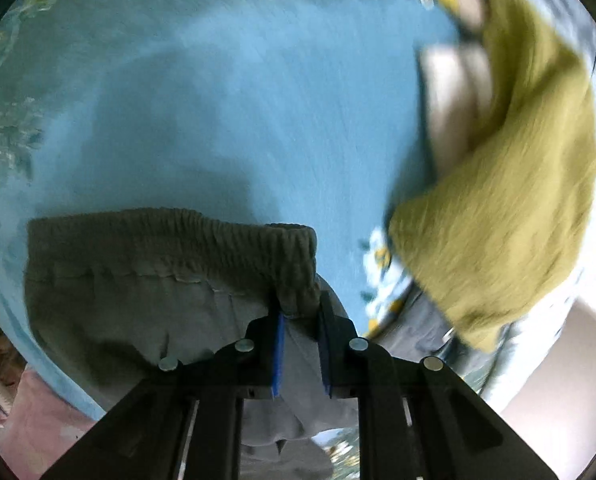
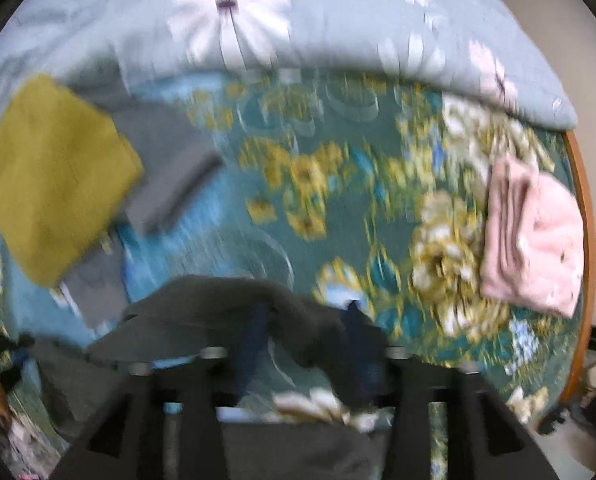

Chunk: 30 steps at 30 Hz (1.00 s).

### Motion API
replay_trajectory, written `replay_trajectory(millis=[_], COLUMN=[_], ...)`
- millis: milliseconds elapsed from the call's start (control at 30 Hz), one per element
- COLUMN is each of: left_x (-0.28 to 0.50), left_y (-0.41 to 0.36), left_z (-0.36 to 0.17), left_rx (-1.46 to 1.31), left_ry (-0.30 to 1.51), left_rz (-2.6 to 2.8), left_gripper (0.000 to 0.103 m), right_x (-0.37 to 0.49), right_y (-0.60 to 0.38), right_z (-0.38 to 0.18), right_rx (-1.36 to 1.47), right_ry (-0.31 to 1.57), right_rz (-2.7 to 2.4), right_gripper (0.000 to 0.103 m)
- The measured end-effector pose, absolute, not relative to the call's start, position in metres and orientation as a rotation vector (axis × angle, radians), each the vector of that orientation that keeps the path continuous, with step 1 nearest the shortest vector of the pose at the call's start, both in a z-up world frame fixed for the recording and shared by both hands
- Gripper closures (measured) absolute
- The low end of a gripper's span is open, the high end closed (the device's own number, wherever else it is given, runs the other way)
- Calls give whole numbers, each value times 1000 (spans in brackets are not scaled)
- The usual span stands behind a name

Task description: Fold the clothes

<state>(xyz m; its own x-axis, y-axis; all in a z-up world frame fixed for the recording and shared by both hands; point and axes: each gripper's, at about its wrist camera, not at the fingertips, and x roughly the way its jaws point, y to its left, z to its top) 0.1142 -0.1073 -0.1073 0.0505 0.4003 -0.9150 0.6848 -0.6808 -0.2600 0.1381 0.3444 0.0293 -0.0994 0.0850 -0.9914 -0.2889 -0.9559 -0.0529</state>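
Note:
In the left wrist view a grey-green pair of trousers (image 1: 137, 280) with a gathered elastic waistband lies on the blue bedsheet (image 1: 237, 100). My left gripper (image 1: 300, 306) is shut on the right end of that waistband, its blue pads (image 1: 278, 344) pressing the fabric from both sides. The right wrist view is blurred. There my right gripper (image 2: 308, 324) stands open, its fingers apart, with the dark grey cloth (image 2: 217, 300) lying loose across and behind the fingertips and patterned sheet showing in the gap.
A folded yellow-green garment (image 2: 57, 176) rests on folded grey clothes (image 2: 169, 176) at the left; the yellow-green garment (image 1: 506, 200) also shows right of my left gripper. A folded pink garment (image 2: 534, 240) lies by the bed's wooden edge (image 2: 584, 240). A flowered quilt (image 2: 225, 20) bounds the far side.

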Motion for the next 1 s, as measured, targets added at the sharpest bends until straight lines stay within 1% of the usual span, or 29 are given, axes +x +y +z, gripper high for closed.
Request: replay_trajectory(millis=[67, 167, 300, 400, 467, 500, 567, 700, 767, 833, 900, 1000], left_x=[118, 121, 120, 124, 124, 122, 121, 125, 126, 128, 131, 137], left_y=[-126, -148, -168, -172, -173, -176, -176, -183, -189, -198, -210, -221], left_z=[-100, -90, -86, -87, -85, -82, -76, -66, -61, -55, -50, -44], left_rx=[2029, 1971, 1894, 1877, 1870, 1866, 1852, 1814, 1798, 1780, 1758, 1726], left_ry=[1161, 1208, 1277, 1302, 1308, 1310, 1321, 1329, 1328, 1334, 1344, 1369], left_rz=[-1693, -1712, -1690, -1666, -1660, -1657, -1651, -1663, -1675, -1683, -1691, -1705], left_gripper=[88, 88, 88, 88, 88, 88, 88, 88, 88, 88, 88, 88], right_x=[133, 143, 176, 203, 217, 222, 228, 227, 222, 215, 210, 204], right_y=[344, 348, 367, 374, 373, 372, 368, 364, 362, 360, 358, 361], right_z=[36, 32, -13, -71, -100, -111, -126, -143, -146, -145, -137, -108], right_rx=[-1856, -1775, -1798, -1770, -1706, -1665, -1573, -1474, -1456, -1442, -1432, -1410], right_ry=[258, 297, 672, 1146, 1356, 1430, 1522, 1605, 1624, 1660, 1676, 1630], right_rz=[2183, 2169, 2014, 1807, 1681, 1632, 1568, 1482, 1463, 1466, 1485, 1591], right_gripper=[46, 45, 45, 45, 44, 43, 42, 42, 47, 82, 98, 98])
